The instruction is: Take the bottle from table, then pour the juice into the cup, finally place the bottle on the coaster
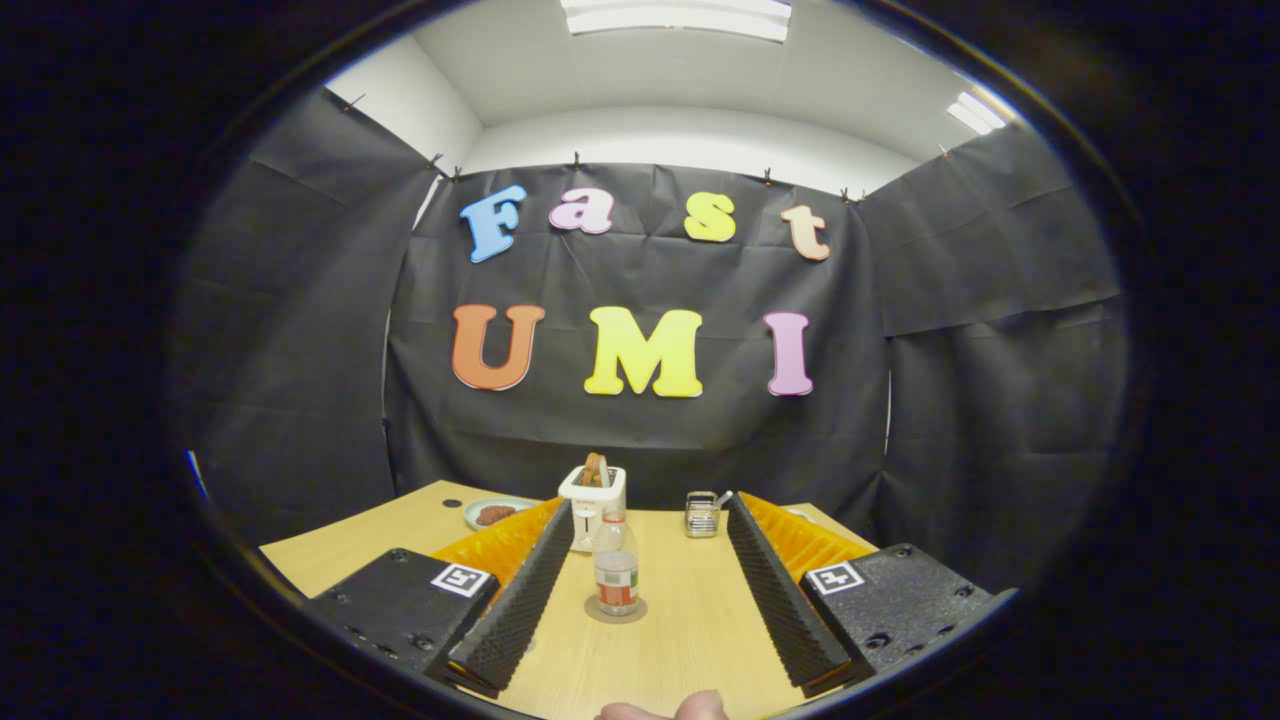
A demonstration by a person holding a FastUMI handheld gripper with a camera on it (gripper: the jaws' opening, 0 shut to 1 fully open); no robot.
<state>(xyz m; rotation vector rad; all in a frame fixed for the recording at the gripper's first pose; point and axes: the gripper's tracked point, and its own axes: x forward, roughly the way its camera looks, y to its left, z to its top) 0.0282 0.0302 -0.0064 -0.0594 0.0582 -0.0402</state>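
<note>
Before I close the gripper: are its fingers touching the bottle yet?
Apart. The gripper view shows bare table each side of the bottle, which stands on the coaster between the open gripper fingers.

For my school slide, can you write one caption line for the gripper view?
Open gripper faces a bottle standing on a coaster between its fingers, toaster behind.

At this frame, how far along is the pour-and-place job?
It looks finished, or nearly. Done: the bottle stands upright on the round coaster on the table. In hand: nothing; the gripper is open, its fingers apart on either side of the bottle without touching it. I can't pick out the cup, so the pour can't be confirmed. Left: nothing visible.
</note>
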